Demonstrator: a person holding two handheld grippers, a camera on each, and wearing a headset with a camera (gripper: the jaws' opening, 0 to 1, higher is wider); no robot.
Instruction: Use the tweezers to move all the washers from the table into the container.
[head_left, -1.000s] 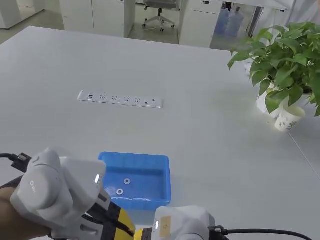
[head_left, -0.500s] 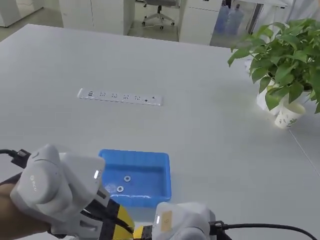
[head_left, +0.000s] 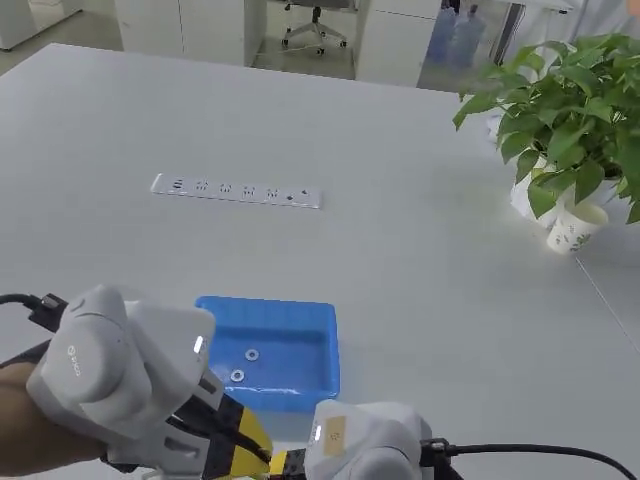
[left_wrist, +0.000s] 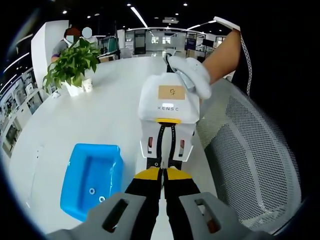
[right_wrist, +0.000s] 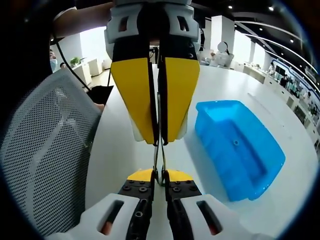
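Compared with the earlier frames, the head view has shifted slightly, which is camera movement. The blue container (head_left: 268, 305) stands in the same place on the tabletop (head_left: 420, 260), and the same two washers lie in it. The left hand-held gripper (left_wrist: 162, 169) and the right hand-held gripper (right_wrist: 159, 177) remain tip to tip at the near edge, just in front of the container.

Container: open-topped, rectangular, upright. One washer (head_left: 251, 354) lies near the middle of its floor. The second washer (head_left: 237, 376) lies just beside the first, toward the near wall. Both are small metal rings lying flat and apart.

Tweezers (right_wrist: 158, 157): a thin metal pair, seen edge-on in the right hand-held gripper view. They run from the right hand-held gripper's jaws straight up into the left one's yellow jaws, clear of the container.

Hand-held grippers: both sets of jaws are drawn in to a narrow slit and clamped on the tweezers from opposite ends. Neither touches the container or a washer.
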